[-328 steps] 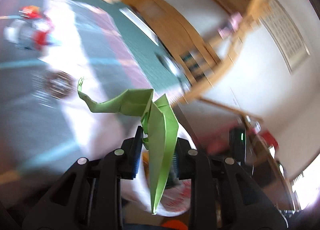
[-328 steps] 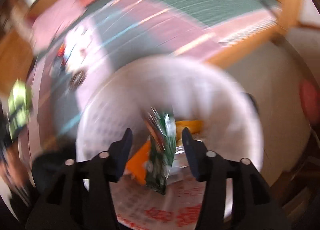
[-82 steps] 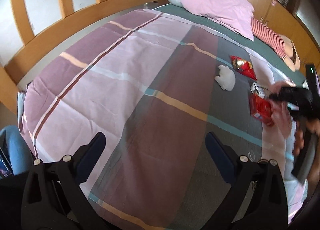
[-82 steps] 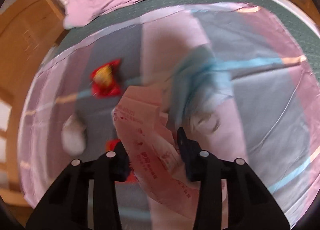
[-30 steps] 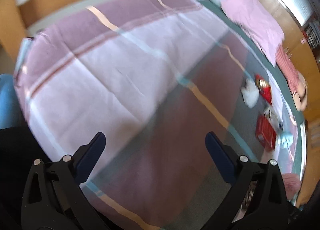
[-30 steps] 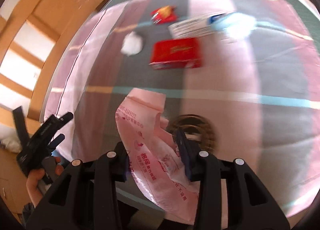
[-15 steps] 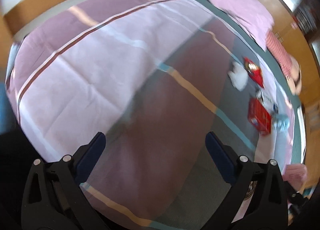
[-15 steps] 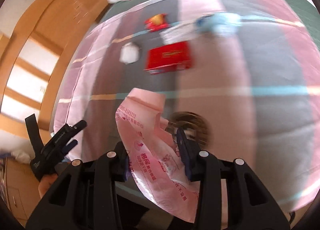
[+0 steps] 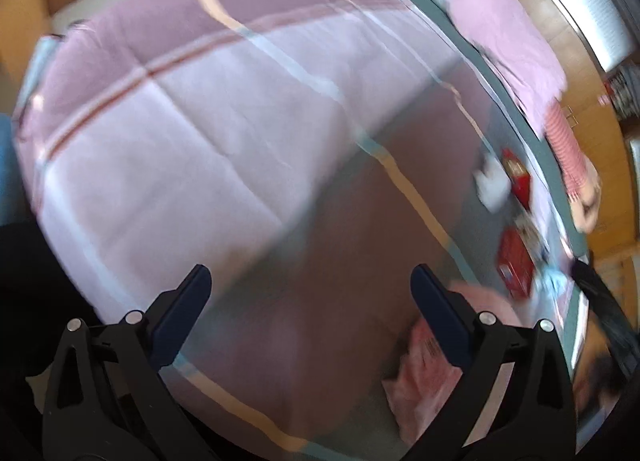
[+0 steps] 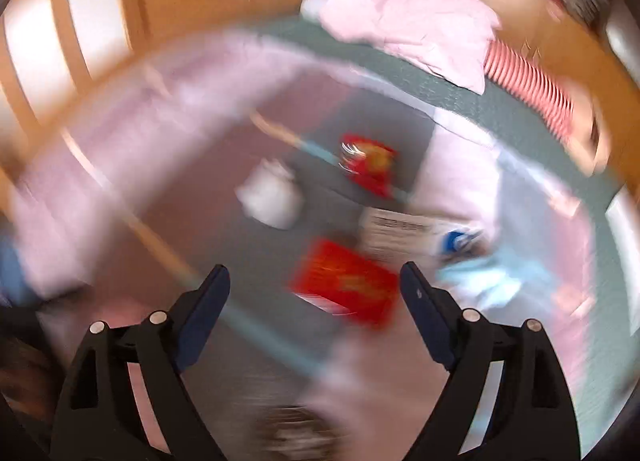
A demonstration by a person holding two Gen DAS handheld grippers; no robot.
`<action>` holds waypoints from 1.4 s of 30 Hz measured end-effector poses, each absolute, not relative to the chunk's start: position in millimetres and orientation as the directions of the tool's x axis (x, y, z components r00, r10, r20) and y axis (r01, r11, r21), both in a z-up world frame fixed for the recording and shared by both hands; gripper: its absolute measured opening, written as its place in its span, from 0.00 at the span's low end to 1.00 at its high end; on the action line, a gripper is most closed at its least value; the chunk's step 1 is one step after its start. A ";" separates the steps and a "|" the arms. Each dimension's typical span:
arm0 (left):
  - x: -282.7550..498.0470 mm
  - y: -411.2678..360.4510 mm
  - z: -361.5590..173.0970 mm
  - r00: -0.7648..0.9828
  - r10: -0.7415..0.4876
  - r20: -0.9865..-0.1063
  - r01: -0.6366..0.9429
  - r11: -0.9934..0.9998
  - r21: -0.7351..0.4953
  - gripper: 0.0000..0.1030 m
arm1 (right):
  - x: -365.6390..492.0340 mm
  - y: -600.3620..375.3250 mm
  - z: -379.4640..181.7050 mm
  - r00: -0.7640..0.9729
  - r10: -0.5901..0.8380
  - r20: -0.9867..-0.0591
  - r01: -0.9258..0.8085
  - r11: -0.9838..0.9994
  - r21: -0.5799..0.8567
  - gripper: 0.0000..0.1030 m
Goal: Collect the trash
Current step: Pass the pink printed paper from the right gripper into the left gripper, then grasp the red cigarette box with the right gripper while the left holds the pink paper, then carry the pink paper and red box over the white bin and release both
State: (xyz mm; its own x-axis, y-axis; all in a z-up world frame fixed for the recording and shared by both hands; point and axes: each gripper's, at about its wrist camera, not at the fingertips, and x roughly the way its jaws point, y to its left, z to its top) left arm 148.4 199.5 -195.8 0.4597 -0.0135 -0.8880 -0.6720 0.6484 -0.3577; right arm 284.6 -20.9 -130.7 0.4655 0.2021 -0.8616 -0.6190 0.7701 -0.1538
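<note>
Both grippers, left [image 9: 306,293] and right [image 10: 314,287], gape wide and empty; red cardboard box [image 10: 346,287], red snack wrapper [image 10: 368,165] and crumpled white tissue [image 10: 272,197] await collection mid-bed.

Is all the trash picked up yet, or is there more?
Not yet. Both the left gripper and right gripper are open and empty. Still lying on the bed: red box, red wrapper, white wad, white carton and pink bag.
</note>
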 end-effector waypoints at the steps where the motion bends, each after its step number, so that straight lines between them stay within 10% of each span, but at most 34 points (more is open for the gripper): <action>1: 151.5 193.9 -195.3 0.464 -0.036 -0.885 -0.646 0.670 -0.366 0.96 | 295.6 -18.5 -147.0 0.454 0.136 -0.880 -0.645 0.732 -0.219 0.82; 10: 174.2 152.9 -191.8 0.501 -0.230 -0.835 -0.448 0.756 -0.477 0.96 | 342.0 -10.8 -216.9 0.342 0.058 -0.938 -0.703 0.678 -0.214 0.82; 19: 196.2 86.5 -205.9 0.329 -0.191 -0.925 -0.228 0.934 -0.274 0.95 | 329.4 -45.2 -214.9 0.288 0.141 -0.947 -0.580 0.813 -0.056 0.63; 29: 200.7 75.4 -208.3 0.346 -0.053 -0.937 -0.154 0.982 -0.112 0.42 | 251.4 -97.5 -176.9 0.319 0.165 -0.933 -0.446 0.895 0.006 0.60; 42: 178.0 92.9 -164.5 0.555 -0.315 -0.770 -0.046 0.912 -0.407 0.36 | 109.1 -190.1 -49.8 0.524 0.370 -0.767 -0.362 0.912 0.192 0.60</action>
State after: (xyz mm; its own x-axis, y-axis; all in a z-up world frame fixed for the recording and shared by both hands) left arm 178.0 92.9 -164.5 0.5545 -0.3155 -0.7701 -0.0457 0.9124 -0.4067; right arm 109.1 -190.1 -49.8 0.5245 0.3698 -0.7669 -0.3624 0.9120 0.1920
